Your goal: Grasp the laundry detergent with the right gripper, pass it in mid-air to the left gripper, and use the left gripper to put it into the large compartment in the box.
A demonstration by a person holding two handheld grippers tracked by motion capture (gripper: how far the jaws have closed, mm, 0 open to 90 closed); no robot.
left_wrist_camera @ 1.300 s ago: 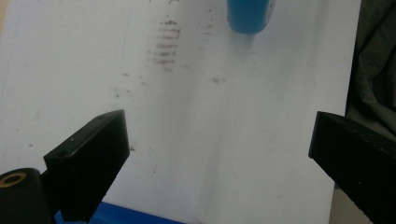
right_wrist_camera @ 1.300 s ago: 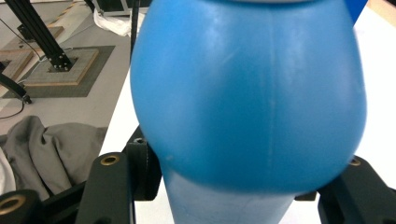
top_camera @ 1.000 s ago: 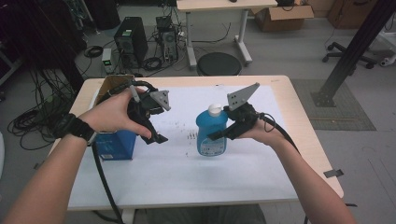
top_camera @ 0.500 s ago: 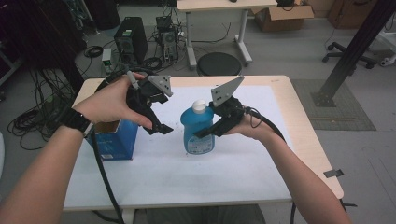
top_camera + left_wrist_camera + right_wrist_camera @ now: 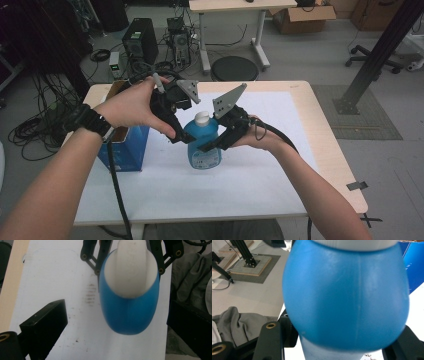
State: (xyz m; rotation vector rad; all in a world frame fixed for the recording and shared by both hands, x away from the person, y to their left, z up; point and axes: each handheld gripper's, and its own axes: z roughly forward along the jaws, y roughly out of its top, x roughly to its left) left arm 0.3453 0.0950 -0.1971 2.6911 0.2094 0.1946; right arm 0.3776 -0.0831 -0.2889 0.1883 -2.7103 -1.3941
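A blue bottle (image 5: 204, 148) with a white cap (image 5: 202, 118) stands upright just above the white sheet on the table. My right gripper (image 5: 216, 142) is shut on its body from the right; in the right gripper view the blue bottle (image 5: 347, 297) bulges between the two jaws. My left gripper (image 5: 179, 131) hangs at the bottle's upper left, open. In the left gripper view I look down on the white cap (image 5: 130, 265) and the blue shoulder (image 5: 128, 315), with my left gripper (image 5: 117, 325) straddling them wide apart, touching neither.
A blue box (image 5: 122, 145) stands at the table's left, close to the left hand. The wooden table (image 5: 320, 130) carries a white sheet (image 5: 280, 115). Grey cloth (image 5: 234, 322) lies below the table edge. Desks, computers and cables crowd the floor behind.
Both hands moved left and slightly up. The right gripper carried the bottle leftward toward the blue box, and the left gripper rose and closed in over the bottle's top.
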